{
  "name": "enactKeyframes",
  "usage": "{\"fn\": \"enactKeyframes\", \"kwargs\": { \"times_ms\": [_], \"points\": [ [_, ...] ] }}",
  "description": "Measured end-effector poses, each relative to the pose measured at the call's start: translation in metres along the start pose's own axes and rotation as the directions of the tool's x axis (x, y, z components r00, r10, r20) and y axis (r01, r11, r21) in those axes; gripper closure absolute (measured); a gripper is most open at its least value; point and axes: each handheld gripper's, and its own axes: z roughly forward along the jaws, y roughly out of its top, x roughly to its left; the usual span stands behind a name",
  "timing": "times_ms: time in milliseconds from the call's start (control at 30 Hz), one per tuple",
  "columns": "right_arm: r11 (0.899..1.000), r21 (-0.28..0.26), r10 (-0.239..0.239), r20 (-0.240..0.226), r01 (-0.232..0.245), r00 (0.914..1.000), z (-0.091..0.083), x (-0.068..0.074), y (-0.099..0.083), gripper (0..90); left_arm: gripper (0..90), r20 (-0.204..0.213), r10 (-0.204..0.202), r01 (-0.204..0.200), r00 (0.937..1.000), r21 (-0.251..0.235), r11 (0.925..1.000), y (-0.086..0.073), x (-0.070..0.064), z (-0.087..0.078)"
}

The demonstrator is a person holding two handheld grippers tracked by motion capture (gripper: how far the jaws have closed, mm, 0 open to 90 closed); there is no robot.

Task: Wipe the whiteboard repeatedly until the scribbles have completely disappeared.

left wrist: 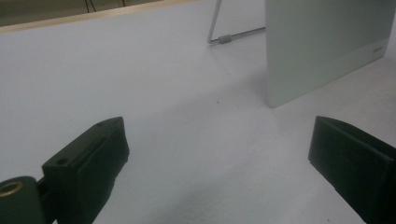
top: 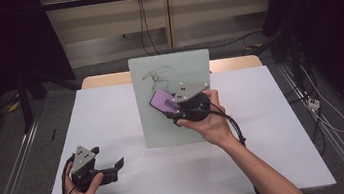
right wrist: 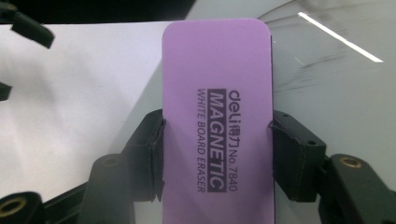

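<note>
Wiping step looks to be in hand: right claw (top: 177, 107) is clamped on the purple whiteboard eraser (top: 163, 100), jaws pinching its two long edges, label side facing the gripper camera in the right gripper view (right wrist: 217, 121). Eraser sits against the face of the small whiteboard (top: 176, 126) that stands propped upright mid-tabletop (top: 120, 179), roughly at its centre; whether the felt actually touches the board can't be told from the high view. Black scribble (top: 156, 76) is on the board's upper part, above and a bit left of the eraser, so marks remain and the job reads as not finished. Next move, by judgement: carry the eraser up and left across the scribble with steady pressure into the board, felt flat to the surface; the board only leans on a wire stand (left wrist: 224, 38), so a hard push could tip or slide it. Right hand (top: 208, 122) reaches in from below right, forearm angled across the tabletop, wrist cocked so the claw points at the board. Left claw (top: 108, 161) is released, jaws wide apart and holding nothing, resting low on the tabletop near its front left, aimed toward the board's lower corner (left wrist: 299, 84), well apart from it.
</note>
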Motion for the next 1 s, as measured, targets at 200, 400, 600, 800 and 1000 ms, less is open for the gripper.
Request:
{"fn": "enactKeyframes", "kwargs": {
  "times_ms": [200, 400, 600, 800, 1000],
  "points": [
    [0.999, -0.019, 0.027, 0.048, -0.026, 0.9985, -0.018, -0.018, 0.006, 41.7, 4.7, -0.009, 0.0, 0.0, 1.0, 0.004, 1.0, 0.0, 0.001, 0.0],
    [0.997, -0.049, 0.061, 0.087, -0.057, 0.9943, -0.031, -0.034, 0.018, 41.7, 4.7, -0.006, 0.006, -0.006, 1.0, 0.007, 1.0, 0.001, 0.0, 0.0],
    [0.994, -0.085, 0.076, 0.118, -0.066, 0.9901, -0.038, -0.045, 0.032, 41.6, 4.7, -0.014, -0.005, 0.005, 0.9999, 0.0, 1.0, 0.0, 0.001, 0.0],
    [0.996, -0.081, 0.052, 0.125, -0.042, 0.9908, -0.031, -0.039, 0.037, 41.6, 4.6, -0.014, 0.002, -0.002, 0.9999, 0.011, 0.9999, 0.0, 0.001, 0.0],
    [0.999, -0.044, -0.001, 0.101, 0.006, 0.9949, -0.012, -0.019, 0.033, 41.6, 4.7, -0.011, 0.001, -0.001, 0.9999, 0.012, 0.9999, 0.0, 0.001, 0.0]
  ]
}}
